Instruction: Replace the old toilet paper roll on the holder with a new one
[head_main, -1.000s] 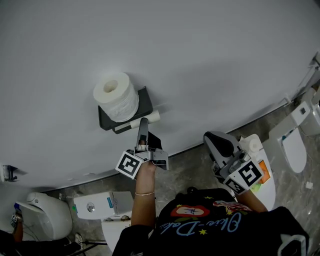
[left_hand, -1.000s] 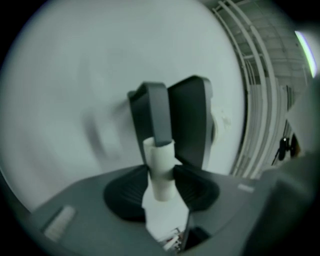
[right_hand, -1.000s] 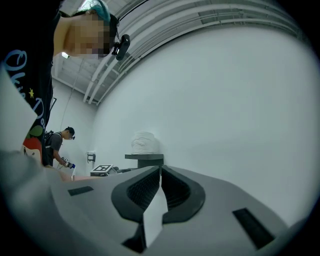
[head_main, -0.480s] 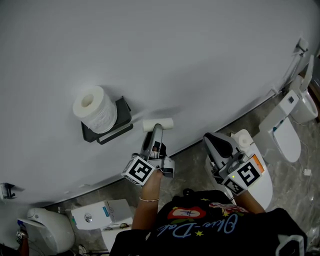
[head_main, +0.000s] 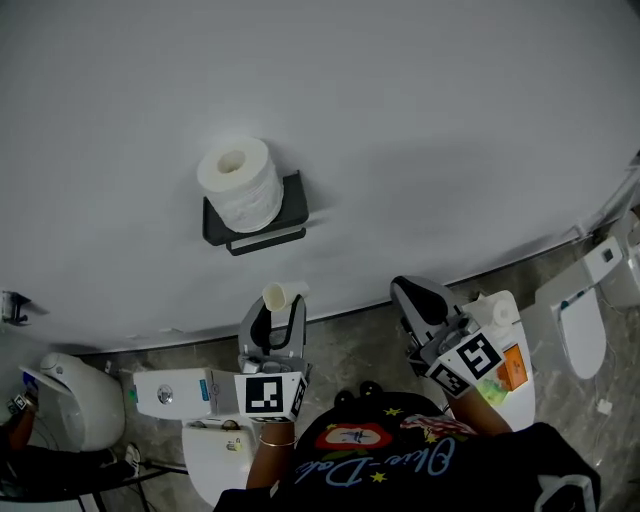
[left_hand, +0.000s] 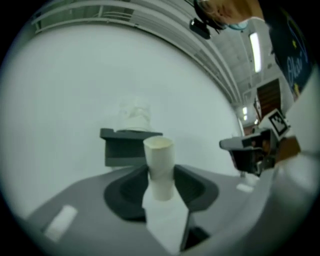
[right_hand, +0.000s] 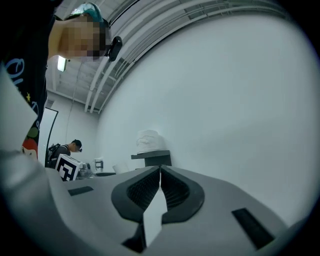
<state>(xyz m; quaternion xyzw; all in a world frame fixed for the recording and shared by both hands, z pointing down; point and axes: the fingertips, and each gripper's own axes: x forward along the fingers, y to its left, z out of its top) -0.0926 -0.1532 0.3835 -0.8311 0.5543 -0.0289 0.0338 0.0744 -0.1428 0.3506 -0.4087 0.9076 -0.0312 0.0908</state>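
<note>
A dark grey holder (head_main: 292, 203) is fixed to the white wall, and a full white roll (head_main: 240, 183) sits on its top shelf. The bar under the shelf is bare. My left gripper (head_main: 281, 305) is shut on an empty cardboard tube (head_main: 283, 293), held away from the wall below the holder. In the left gripper view the tube (left_hand: 160, 167) stands upright between the jaws, with the holder (left_hand: 125, 146) and roll (left_hand: 134, 115) behind it. My right gripper (head_main: 410, 292) is shut and holds nothing; from its own view (right_hand: 160, 172) the holder (right_hand: 152, 158) and roll (right_hand: 148, 141) lie ahead.
White toilets stand along the wall's foot: one at the right (head_main: 585, 322), one under my right hand (head_main: 512, 352), a cistern (head_main: 175, 392) below left and another toilet (head_main: 82, 402) at the far left. A person (right_hand: 62, 150) stands far off.
My left gripper has pulled the cardboard tube off the holder's bar, drawn back from the wall and rolled, so the tube now stands on end. The right gripper has barely moved.
</note>
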